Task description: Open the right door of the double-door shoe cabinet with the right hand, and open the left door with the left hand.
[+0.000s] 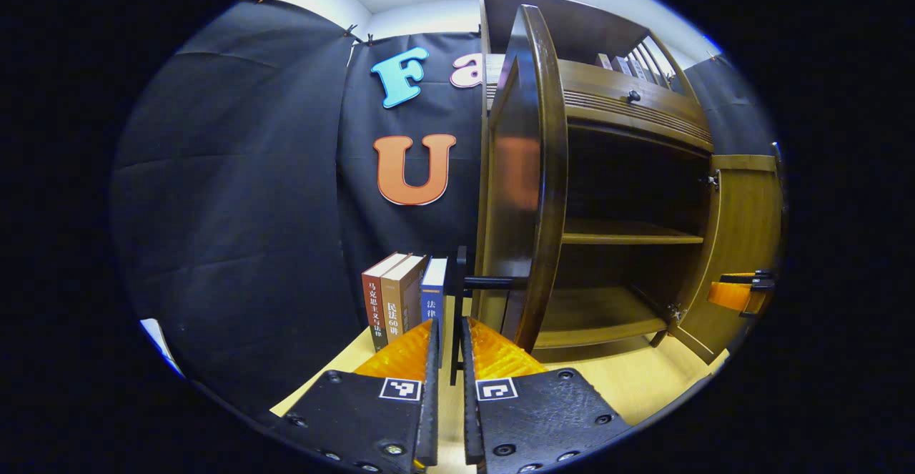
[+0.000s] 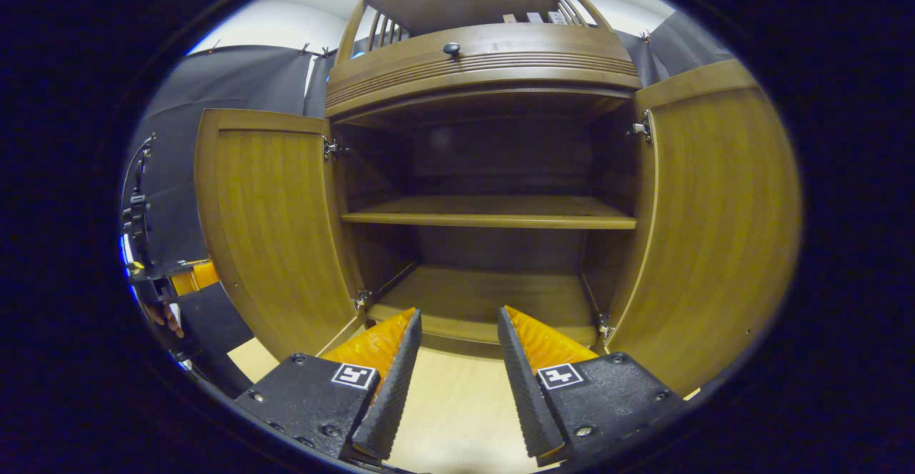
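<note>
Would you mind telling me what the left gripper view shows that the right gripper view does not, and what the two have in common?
Left gripper view alone: three upright books beside the cabinet, the left door seen edge-on with its dark bar handle, and the left gripper with its fingers nearly closed around empty space.

Right gripper view alone: the inner face of the left door, and the right gripper with its fingers well apart.

Both: the open cabinet with its middle shelf, the drawer knob, the right door swung open, and the pale tabletop.
</note>
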A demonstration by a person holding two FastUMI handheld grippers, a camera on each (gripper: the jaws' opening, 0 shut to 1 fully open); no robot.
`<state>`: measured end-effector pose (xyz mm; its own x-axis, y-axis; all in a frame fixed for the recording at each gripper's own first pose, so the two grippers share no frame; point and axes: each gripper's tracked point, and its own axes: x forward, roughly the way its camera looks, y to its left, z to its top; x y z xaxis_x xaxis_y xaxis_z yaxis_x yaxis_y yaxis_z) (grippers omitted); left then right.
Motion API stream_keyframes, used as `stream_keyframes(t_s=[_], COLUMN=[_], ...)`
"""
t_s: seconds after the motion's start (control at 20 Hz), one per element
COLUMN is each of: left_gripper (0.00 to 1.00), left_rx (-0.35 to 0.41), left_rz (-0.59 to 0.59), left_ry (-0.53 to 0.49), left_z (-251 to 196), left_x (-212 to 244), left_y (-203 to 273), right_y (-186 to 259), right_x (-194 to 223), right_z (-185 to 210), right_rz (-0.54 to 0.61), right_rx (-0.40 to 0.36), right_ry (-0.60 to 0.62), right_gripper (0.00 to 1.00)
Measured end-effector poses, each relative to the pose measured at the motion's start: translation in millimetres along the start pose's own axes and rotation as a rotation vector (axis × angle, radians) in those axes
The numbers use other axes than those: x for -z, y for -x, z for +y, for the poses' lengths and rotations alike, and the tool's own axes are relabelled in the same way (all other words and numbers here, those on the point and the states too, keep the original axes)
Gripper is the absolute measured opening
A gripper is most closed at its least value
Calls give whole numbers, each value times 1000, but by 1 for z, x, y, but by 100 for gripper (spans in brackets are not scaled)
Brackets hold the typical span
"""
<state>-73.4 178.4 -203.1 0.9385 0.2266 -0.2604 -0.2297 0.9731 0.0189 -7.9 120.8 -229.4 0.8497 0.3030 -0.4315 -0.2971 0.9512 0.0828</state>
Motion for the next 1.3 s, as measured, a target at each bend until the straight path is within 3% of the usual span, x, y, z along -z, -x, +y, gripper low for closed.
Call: stream_keyframes(t_s=[0.4,0.45,0.5,0.55,0.6,0.65,0.7,0.75,1.0,1.2,1.3], left_gripper=[15,4,33,33,18,33,18,18,18,18,31], left_rx=[-46,-49,-52,-56,-60,-64,-59,-54,-11,59,107], left_rz=[17,17,14,9,-2,-13,-6,-5,-46,-91,-99], left_ry=[17,24,19,6,-11,-21,-15,-20,-31,-54,-59], left_z=[44,44,43,42,38,35,31,27,-25,-76,-102], left_x=[8,10,10,9,5,1,3,5,-12,-42,-55], left_y=[10,12,15,15,17,21,24,29,44,34,29], right_y=[-1,-1,-1,-1,1,2,3,6,21,36,46], right_x=[-5,-6,-6,-8,-11,-13,-16,-21,-38,-59,-69], right_z=[3,3,3,2,1,-2,-4,-8,-30,-48,-59], right_rz=[-7,-8,-9,-11,-14,-17,-20,-28,-53,-99,-126], right_rx=[27,26,26,30,35,43,53,60,98,137,162], right_ry=[7,8,11,15,20,23,25,22,-4,-2,6], right_gripper=[70,70,70,70,69,69,69,74,82,82,84])
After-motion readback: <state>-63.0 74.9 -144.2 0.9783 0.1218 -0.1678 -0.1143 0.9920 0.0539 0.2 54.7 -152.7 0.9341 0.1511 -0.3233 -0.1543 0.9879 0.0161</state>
